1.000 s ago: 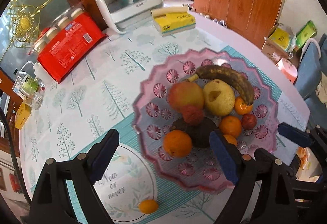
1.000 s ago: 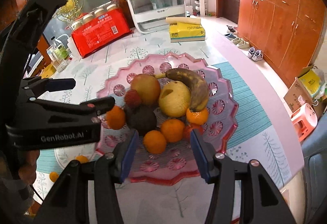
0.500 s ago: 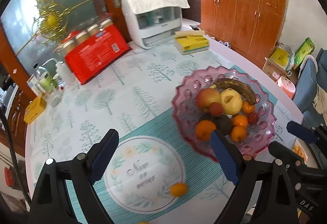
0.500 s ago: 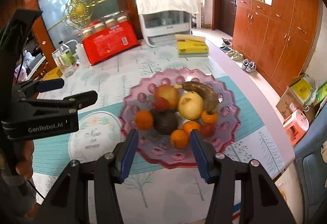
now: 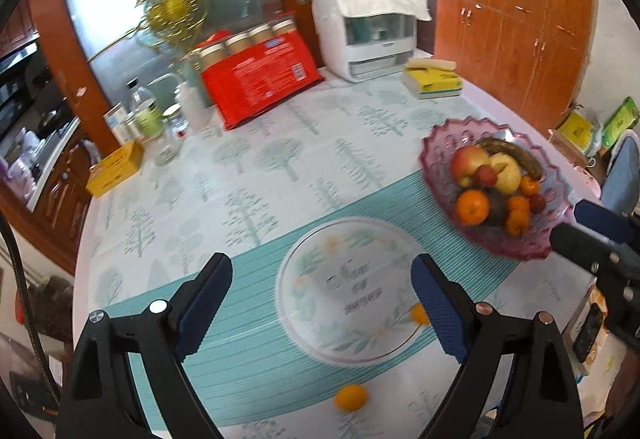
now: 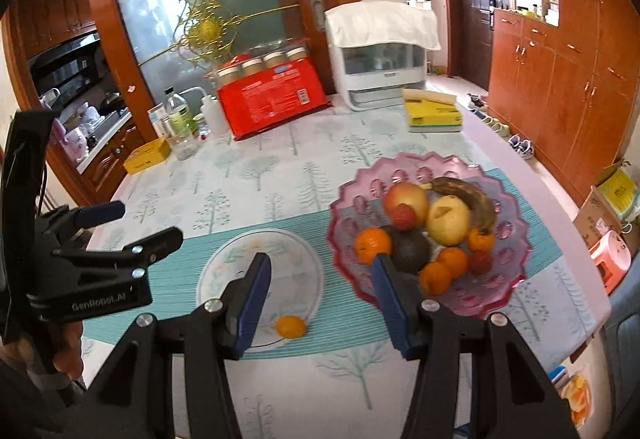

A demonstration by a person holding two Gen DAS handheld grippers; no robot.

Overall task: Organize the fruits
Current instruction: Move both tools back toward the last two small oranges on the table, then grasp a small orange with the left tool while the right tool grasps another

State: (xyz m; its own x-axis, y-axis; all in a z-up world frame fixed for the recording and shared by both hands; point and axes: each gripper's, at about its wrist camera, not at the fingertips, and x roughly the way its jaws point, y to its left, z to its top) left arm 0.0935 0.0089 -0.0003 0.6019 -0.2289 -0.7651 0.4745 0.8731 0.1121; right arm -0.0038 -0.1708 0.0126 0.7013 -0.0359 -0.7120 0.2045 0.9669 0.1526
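Note:
A pink glass fruit bowl (image 5: 508, 251) (image 6: 500, 291) holds an apple, a pear, a dark banana, an avocado and several mandarins. Two small loose oranges lie on the tablecloth. One orange (image 5: 351, 397) is near the front edge. The other orange (image 5: 419, 314) (image 6: 291, 326) sits at the rim of the round placemat (image 5: 348, 287). My left gripper (image 5: 320, 307) (image 6: 136, 225) hangs open and empty over the placemat, left of the bowl. My right gripper (image 6: 322, 303) is open with nothing between its pads, above the table's front, the bowl just beyond its right finger.
At the back stand a red package (image 5: 260, 79) with jars, a white covered appliance (image 5: 368, 27) and a yellow tissue pack (image 5: 432, 83). Bottles and a yellow box (image 5: 116, 167) crowd the left edge. The table's curved edge runs along the right, with chairs beyond.
Both grippers have drawn back and up from the bowl. The left one swung left, so the bowl now sits far right in its view. The loose oranges have come into sight.

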